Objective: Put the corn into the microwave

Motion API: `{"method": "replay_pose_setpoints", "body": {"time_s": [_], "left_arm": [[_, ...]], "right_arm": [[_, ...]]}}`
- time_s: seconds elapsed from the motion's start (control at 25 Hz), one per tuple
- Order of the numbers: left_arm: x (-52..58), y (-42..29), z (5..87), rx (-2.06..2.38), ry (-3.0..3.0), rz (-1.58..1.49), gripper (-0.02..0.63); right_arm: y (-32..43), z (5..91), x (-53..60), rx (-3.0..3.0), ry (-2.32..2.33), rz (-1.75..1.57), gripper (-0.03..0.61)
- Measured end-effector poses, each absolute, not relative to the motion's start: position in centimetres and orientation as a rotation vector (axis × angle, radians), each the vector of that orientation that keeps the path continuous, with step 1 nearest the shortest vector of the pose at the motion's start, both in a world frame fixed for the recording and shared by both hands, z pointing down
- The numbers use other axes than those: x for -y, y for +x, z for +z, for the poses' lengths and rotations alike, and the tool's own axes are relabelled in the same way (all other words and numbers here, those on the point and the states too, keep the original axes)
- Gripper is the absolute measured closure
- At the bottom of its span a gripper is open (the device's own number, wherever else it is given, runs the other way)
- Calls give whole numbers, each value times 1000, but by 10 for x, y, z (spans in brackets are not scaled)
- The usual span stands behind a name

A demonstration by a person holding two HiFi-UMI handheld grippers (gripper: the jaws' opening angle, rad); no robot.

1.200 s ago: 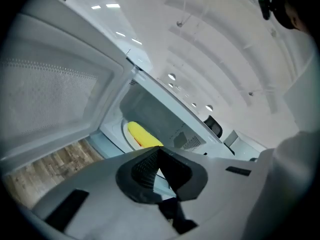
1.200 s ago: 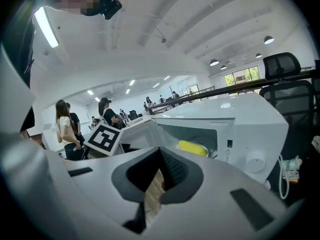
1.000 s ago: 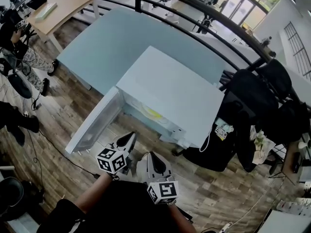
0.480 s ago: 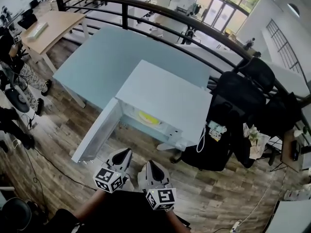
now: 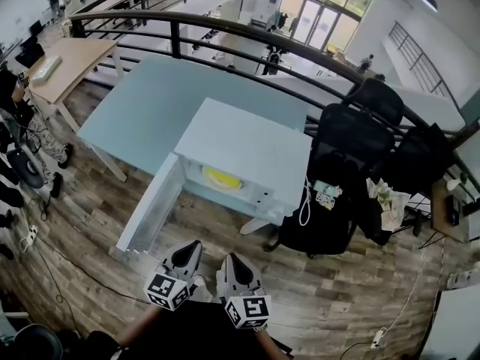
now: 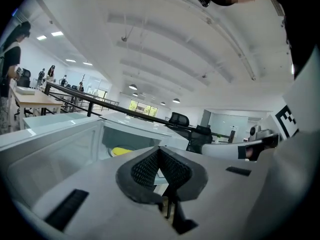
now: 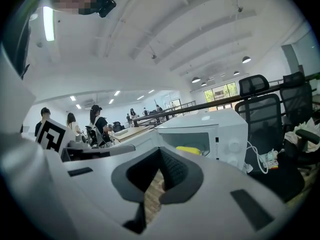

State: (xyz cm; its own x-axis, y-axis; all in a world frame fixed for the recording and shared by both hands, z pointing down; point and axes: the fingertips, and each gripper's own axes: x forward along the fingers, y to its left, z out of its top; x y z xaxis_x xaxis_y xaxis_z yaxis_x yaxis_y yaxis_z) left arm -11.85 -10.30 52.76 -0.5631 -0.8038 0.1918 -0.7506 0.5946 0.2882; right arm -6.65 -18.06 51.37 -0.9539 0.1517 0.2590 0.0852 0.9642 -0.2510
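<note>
The yellow corn (image 5: 221,177) lies inside the white microwave (image 5: 247,145), whose door (image 5: 150,205) hangs open to the left. It also shows in the cavity as the corn (image 6: 122,151) in the left gripper view and the corn (image 7: 189,150) in the right gripper view. My left gripper (image 5: 193,244) and right gripper (image 5: 228,256) hover side by side over the wooden floor, in front of the microwave and apart from it. Both point toward it. The left gripper (image 6: 159,149) is shut with nothing in it. The right gripper (image 7: 160,150) is shut and empty too.
The microwave stands at the corner of a grey-blue table (image 5: 150,103). Black office chairs (image 5: 352,148) crowd its right side, and a white cable (image 5: 304,212) hangs there. A dark railing (image 5: 225,36) runs behind. A wooden desk (image 5: 67,55) is at far left.
Both grippers have drawn back from the microwave and sit lower in the head view. The corn stays inside and the door stays open.
</note>
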Motion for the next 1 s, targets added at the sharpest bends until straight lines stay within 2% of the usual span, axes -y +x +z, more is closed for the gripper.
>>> {"method": "replay_pose_setpoints", "body": {"time_s": [1.0], "left_arm": [[54, -57, 479, 2625, 1425, -204, 612]], "right_arm": [[2, 478, 158, 2973, -27, 310, 571]]}}
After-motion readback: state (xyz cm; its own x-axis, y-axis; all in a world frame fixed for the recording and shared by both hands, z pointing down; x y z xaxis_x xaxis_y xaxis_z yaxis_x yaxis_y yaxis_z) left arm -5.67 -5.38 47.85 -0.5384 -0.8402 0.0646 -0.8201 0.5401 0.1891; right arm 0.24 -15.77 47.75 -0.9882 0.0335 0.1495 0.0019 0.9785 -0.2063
